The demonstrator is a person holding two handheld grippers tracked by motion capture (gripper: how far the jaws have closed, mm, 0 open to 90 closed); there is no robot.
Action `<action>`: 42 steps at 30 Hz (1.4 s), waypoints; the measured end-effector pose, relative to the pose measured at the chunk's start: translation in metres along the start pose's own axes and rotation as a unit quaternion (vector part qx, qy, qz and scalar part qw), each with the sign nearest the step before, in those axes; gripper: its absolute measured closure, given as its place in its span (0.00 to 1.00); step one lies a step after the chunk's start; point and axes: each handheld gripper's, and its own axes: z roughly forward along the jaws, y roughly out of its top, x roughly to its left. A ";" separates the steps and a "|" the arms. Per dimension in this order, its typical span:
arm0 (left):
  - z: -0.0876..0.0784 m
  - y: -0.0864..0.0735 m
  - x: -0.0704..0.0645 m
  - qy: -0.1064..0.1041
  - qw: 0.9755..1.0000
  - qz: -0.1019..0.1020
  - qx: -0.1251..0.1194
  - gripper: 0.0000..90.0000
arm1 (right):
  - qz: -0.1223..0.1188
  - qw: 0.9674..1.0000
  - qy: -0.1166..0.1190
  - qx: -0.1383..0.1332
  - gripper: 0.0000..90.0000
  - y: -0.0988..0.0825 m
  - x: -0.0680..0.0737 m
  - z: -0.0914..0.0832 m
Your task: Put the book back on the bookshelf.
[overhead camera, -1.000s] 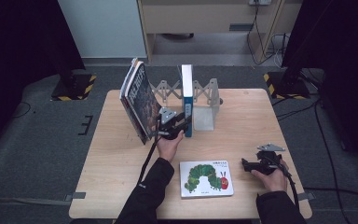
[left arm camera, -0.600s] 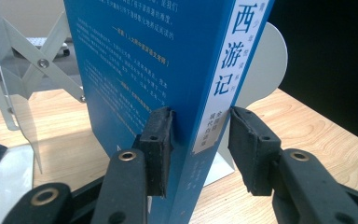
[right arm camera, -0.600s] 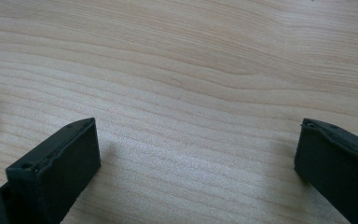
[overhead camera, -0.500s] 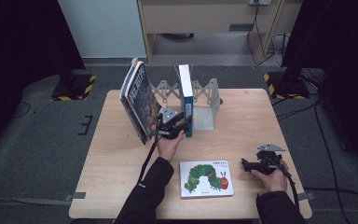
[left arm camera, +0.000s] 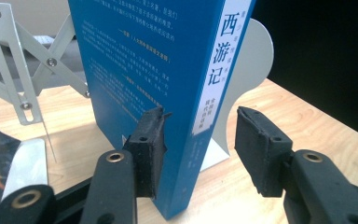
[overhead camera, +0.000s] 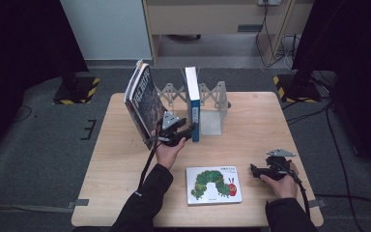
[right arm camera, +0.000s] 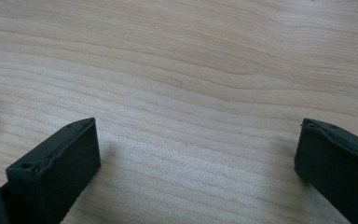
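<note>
Left gripper (left arm camera: 198,140) jaws just been opening: blue upright book (left arm camera: 168,70) between them, one pad touching cover, other off spine. Book stands free in grey metal bookend rack (overhead camera: 212,104); release looks done. Right gripper (right arm camera: 196,158) spread, idle over wooden tabletop (right arm camera: 191,70).

From above, the left gripper (overhead camera: 186,131) covers the foot of the blue book (overhead camera: 192,104), and the print on its spine is too small to read. In the left gripper view the top edge cuts that book off, and the rack (left arm camera: 18,70) runs past the left edge.
</note>
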 end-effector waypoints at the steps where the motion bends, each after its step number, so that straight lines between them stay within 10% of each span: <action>1: -0.002 0.000 0.000 -0.006 1.000 -0.004 0.003 0.56 | 0.000 1.000 0.000 0.000 0.00 0.000 0.000 0.000; 13: -0.024 0.008 -0.006 -0.032 0.998 0.036 0.043 0.52 | 0.001 1.000 -0.001 -0.004 0.01 0.000 -0.001 0.000; 23: -0.060 -0.016 -0.004 -0.032 0.994 0.067 0.085 0.48 | 0.000 1.000 -0.004 -0.006 0.02 -0.001 -0.001 0.000; 42: -0.089 -0.072 0.002 -0.033 0.988 0.037 0.144 0.41 | -0.011 1.000 -0.003 -0.005 0.22 0.001 0.005 -0.013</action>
